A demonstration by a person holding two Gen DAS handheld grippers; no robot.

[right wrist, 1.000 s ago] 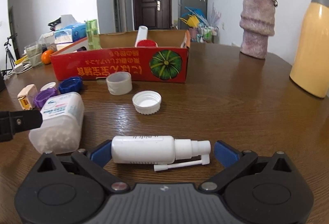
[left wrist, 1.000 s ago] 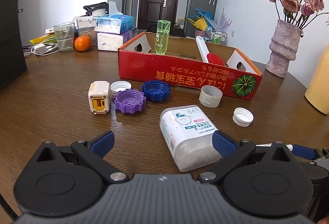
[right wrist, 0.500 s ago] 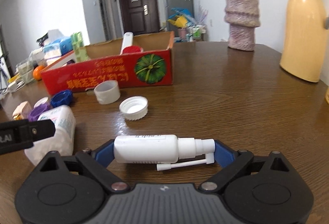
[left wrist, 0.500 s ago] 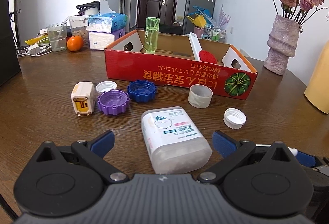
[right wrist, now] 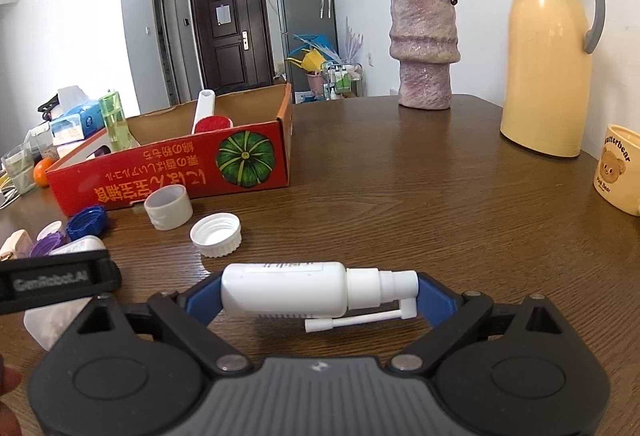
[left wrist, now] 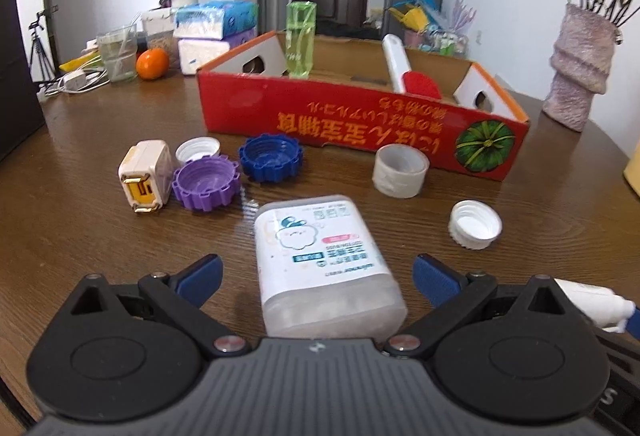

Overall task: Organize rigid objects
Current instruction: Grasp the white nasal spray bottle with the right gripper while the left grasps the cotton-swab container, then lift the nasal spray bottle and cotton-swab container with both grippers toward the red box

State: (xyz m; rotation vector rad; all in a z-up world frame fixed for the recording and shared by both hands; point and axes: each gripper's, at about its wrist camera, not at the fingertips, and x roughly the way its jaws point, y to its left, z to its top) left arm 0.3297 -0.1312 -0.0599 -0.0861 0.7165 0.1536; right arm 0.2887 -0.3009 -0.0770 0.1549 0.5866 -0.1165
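Spray bottle [right wrist: 284, 294] between right gripper [right wrist: 320, 296] pads

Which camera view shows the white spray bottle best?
The right wrist view: the whole white spray bottle lies crosswise between the pads of the right claw. The left wrist view shows only its nozzle end at the right edge.

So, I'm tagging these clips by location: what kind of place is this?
Most likely a lived-in home: a wooden table with a flower vase and thermos jug, an entry door behind.
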